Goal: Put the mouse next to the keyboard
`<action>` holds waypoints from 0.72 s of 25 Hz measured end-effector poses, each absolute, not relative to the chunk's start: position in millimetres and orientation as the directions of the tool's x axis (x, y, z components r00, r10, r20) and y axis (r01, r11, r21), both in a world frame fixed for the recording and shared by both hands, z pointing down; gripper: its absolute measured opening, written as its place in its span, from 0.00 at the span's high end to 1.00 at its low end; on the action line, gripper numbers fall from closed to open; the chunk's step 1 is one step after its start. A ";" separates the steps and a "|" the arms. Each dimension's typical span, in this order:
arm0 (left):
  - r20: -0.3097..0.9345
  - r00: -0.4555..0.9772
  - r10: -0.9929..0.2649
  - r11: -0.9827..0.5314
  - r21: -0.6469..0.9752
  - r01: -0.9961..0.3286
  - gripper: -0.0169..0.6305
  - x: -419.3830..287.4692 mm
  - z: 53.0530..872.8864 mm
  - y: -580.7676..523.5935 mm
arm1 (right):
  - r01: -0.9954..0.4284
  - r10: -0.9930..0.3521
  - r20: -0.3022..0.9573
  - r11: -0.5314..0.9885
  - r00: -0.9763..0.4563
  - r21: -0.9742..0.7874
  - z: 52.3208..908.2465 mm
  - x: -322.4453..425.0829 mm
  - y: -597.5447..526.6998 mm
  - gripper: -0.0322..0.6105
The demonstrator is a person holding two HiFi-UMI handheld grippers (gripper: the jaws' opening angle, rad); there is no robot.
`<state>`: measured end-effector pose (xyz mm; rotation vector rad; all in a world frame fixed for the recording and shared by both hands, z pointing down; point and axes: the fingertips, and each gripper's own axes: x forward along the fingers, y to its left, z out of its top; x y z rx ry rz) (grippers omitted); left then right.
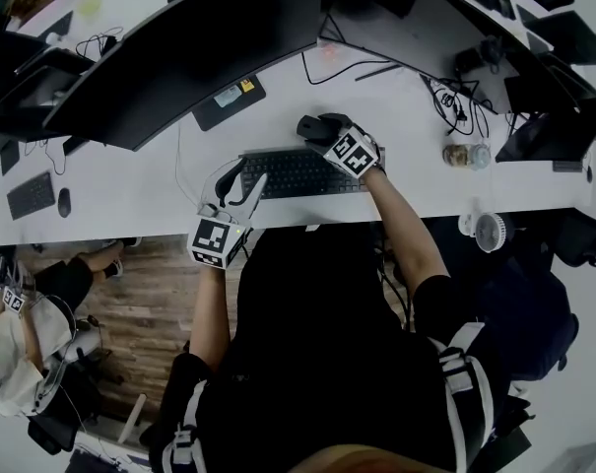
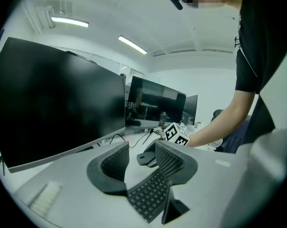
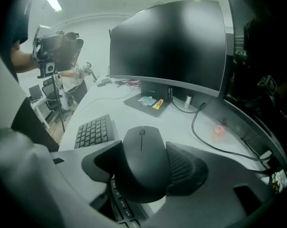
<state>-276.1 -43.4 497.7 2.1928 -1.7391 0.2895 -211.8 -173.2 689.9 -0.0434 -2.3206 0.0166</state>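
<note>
Mouse [image 3: 142, 160] gripped in my right gripper [image 1: 322, 129] jaws, held above the right end of the keyboard [image 1: 298, 172] | step: carrying; next I'd clear the keys and lower onto bare desk [image 1: 150, 180] just beside it | left gripper [image 2: 142, 159] jaws wide, empty | white desk, dark monitor [image 1: 179, 47], open office

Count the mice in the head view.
2. One mouse sits clamped between the right gripper's jaws, over the keyboard's far edge. A second mouse lies on the desk at far left, beside another keyboard. Monitors may hide more.
</note>
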 end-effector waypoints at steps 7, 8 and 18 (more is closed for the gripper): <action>0.351 0.271 -0.896 -0.247 0.111 -0.963 0.71 -270.4 488.8 -44.2 | 0.011 0.019 0.710 1.000 -0.704 -0.016 668.9 -210.5 -167.0 0.49; 0.345 0.268 -0.900 -0.243 0.114 -0.963 0.71 -269.6 486.9 -44.9 | 0.011 0.017 0.709 1.000 -0.705 -0.013 666.5 -209.0 -166.3 0.49; 0.348 0.234 -0.908 -0.217 0.086 -0.972 0.74 -248.7 480.7 -53.6 | -0.042 -0.024 0.657 0.999 -0.754 -0.013 641.9 -198.6 -167.2 0.49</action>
